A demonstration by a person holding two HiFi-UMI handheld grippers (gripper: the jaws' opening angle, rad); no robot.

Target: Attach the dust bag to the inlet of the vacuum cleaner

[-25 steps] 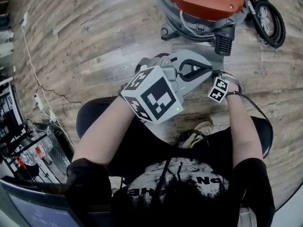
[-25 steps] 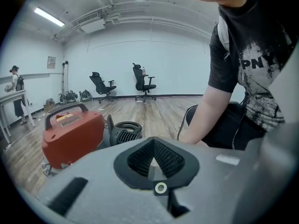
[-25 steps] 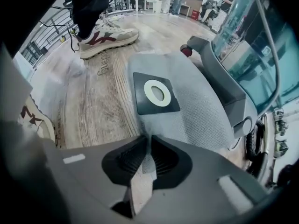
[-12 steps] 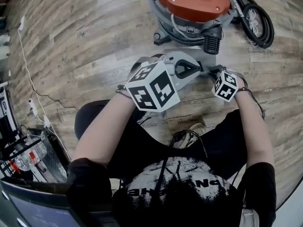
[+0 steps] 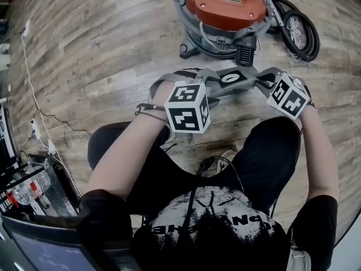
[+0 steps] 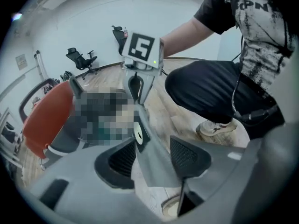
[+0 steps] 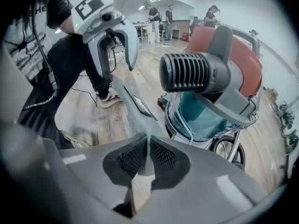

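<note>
The orange-topped vacuum cleaner [image 5: 223, 4] stands on the wood floor, its black ribbed inlet [image 5: 244, 55] [image 7: 184, 73] facing me. The grey dust bag [image 5: 243, 75] [image 7: 133, 106], with a round collar hole, hangs stretched between both grippers just in front of the inlet. My right gripper [image 5: 264, 82] [image 7: 147, 158] is shut on one edge of the bag. My left gripper [image 5: 219, 85] [image 6: 154, 157] has just been opening its jaws; they stand wide apart with the bag [image 6: 152, 164] lying loose between the pads.
A coiled black hose [image 5: 299, 27] lies right of the vacuum. A white cable [image 5: 34, 78] runs along the floor at left. My knees and a shoe [image 5: 225, 157] are right below the grippers. A rack with bottles [image 5: 28, 191] stands at lower left.
The right gripper has risen, lifting its end of the bag off the floor. The left gripper has sunk lower and tilted down, and its jaws have parted around the bag.
</note>
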